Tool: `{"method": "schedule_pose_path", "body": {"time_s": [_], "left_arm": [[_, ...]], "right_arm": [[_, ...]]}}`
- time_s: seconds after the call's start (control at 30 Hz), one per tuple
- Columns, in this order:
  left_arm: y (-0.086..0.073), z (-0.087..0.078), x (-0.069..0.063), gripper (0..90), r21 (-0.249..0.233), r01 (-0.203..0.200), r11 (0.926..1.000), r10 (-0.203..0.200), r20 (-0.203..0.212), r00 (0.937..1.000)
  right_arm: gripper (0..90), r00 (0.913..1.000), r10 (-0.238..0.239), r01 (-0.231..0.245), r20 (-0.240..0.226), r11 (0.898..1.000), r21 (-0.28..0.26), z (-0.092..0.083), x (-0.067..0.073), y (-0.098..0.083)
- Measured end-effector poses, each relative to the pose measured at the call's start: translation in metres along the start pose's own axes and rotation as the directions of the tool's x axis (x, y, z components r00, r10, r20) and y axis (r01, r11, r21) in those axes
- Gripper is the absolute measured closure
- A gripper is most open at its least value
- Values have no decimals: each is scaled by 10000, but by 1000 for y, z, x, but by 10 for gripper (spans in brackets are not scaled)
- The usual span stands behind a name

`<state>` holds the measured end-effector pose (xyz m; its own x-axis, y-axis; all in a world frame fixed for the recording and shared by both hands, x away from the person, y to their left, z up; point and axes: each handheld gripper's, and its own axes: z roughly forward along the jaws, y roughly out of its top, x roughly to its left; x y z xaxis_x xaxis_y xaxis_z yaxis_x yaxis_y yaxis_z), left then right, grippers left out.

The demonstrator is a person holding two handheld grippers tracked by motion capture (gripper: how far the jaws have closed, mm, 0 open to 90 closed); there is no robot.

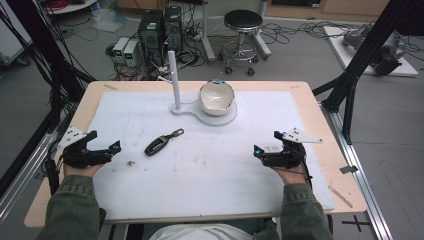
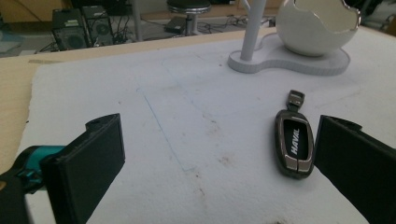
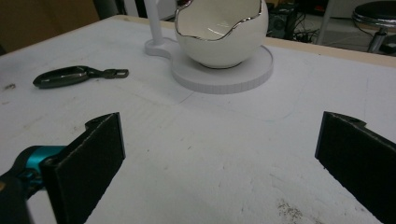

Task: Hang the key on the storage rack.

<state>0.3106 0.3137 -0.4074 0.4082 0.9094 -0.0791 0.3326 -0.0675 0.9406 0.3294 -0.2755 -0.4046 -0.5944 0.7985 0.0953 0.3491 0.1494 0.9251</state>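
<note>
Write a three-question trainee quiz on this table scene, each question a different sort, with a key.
1. True or false: the key fob lies inside the egg-shaped bowl.
2. Which gripper is nearer the key fob? A) left gripper B) right gripper
3. Fill in: beside the bowl, on the same white stand, rises a white ____.

Key
1. False; it lies flat on the white mat.
2. A.
3. Post.
</note>
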Motion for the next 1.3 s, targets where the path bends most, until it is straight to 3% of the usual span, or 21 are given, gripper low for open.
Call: {"method": "schedule_pose_path", "body": {"time_s": [0.13,0.93,1.07,1.3], "left_arm": [[-2,2,-1,29,110,-130,9999,131,-25,9999],[-3,0,-2,29,307,-152,9994,149,96,9998],[3,4,-2,29,553,-64,9984,56,148,9999],[16,12,-12,29,1342,-605,9891,572,281,9980]], "right_arm": [[5,9994,349,-349,-9,9993,-163,-2,-4,-2],[5,9995,326,-327,-57,9994,-119,-3,-6,-3],[5,9993,361,-361,-39,9993,-106,-3,-6,-3],[4,9994,343,-343,-5,9991,-238,-4,-6,-3]]}}
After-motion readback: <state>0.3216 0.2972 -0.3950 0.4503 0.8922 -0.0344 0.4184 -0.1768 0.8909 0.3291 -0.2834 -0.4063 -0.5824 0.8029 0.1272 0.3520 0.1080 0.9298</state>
